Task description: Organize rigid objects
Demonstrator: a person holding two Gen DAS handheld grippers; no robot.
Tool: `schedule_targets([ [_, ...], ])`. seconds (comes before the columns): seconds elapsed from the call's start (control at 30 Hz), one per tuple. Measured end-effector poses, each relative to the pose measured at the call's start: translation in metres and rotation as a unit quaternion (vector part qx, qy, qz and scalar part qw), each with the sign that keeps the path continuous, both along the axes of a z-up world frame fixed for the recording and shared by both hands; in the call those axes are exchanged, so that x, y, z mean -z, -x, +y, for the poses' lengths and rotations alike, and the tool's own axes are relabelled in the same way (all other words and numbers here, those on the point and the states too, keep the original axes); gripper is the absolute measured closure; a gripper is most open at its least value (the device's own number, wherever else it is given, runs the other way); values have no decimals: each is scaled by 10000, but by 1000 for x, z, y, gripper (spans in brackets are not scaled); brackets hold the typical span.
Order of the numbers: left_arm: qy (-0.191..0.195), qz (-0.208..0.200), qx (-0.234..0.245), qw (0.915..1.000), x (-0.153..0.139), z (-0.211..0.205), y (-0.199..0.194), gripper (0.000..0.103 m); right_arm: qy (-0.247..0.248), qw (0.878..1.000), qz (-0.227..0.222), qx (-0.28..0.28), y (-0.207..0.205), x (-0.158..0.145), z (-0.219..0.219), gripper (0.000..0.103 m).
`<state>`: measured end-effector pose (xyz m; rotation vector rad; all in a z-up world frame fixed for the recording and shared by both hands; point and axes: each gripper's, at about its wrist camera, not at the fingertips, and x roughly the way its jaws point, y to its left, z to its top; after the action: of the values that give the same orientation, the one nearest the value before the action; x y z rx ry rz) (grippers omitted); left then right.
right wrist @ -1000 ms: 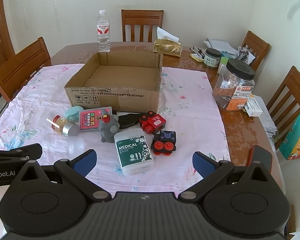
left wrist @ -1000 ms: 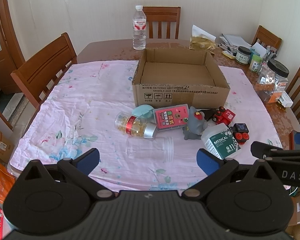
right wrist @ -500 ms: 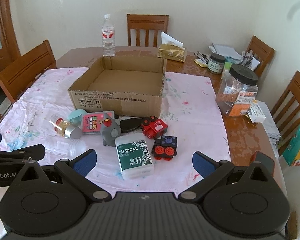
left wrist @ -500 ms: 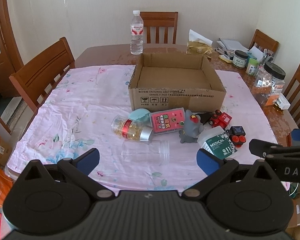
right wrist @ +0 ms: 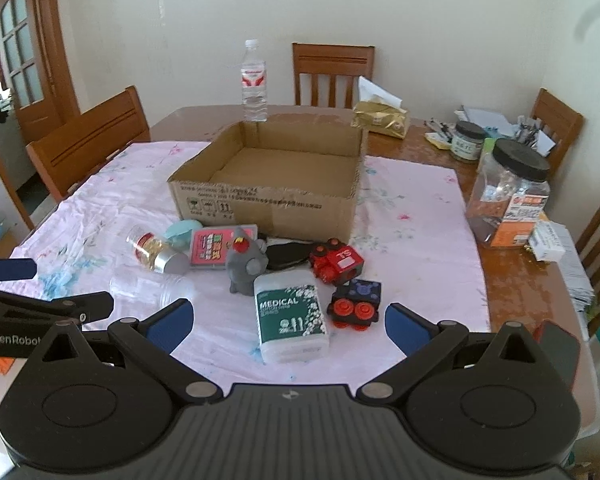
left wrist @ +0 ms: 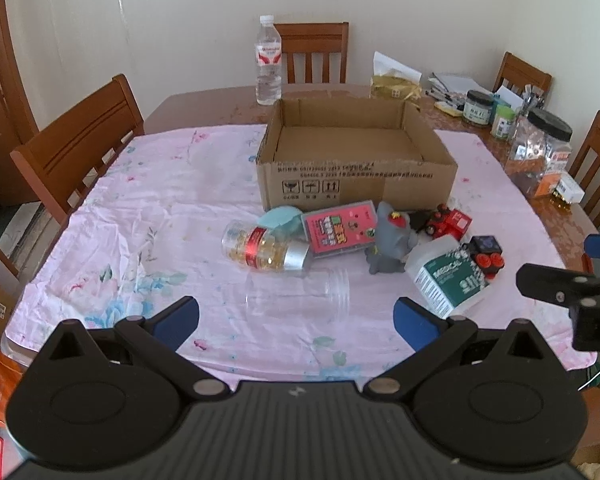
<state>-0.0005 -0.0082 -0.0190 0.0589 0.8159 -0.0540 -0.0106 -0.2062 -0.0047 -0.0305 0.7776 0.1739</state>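
Note:
An open, empty cardboard box (left wrist: 356, 160) (right wrist: 268, 196) sits mid-table on a pink cloth. In front of it lie a clear jar (left wrist: 298, 292) (right wrist: 152, 290), a pill bottle with a silver cap (left wrist: 266, 250) (right wrist: 156, 250), a pink case (left wrist: 336, 232) (right wrist: 216, 246), a grey toy figure (left wrist: 390, 242) (right wrist: 246, 264), a white MEDICAL box (left wrist: 446, 276) (right wrist: 290, 320), a red toy truck (left wrist: 448, 222) (right wrist: 336, 260) and a dark toy block (left wrist: 486, 256) (right wrist: 356, 304). My left gripper (left wrist: 296, 320) is open above the clear jar's near side. My right gripper (right wrist: 288, 324) is open, level with the MEDICAL box.
A water bottle (left wrist: 268, 66), a gold tissue pack (left wrist: 396, 86), small jars (left wrist: 478, 108) and a large black-lidded jar (right wrist: 510, 194) stand on the bare table around the cloth. Wooden chairs (left wrist: 80, 148) surround the table.
Both grippers have pulled back and risen a little; the table and objects look farther away. Both stay open and nothing on the table has moved.

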Motion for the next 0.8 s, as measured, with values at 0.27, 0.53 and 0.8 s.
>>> schedule_targets([
  [0.27, 71, 186, 18, 9998, 29, 10, -11, 0, 138, 9993, 232, -250, -3, 33, 0, 0],
  [0.53, 168, 325, 37, 9993, 57, 13, -40, 0, 64, 9978, 643, -137, -12, 62, -1, 0],
  [0.8, 330, 195, 83, 9992, 78, 9, -72, 0, 84, 9970, 725, -243, -34, 79, 1, 0],
])
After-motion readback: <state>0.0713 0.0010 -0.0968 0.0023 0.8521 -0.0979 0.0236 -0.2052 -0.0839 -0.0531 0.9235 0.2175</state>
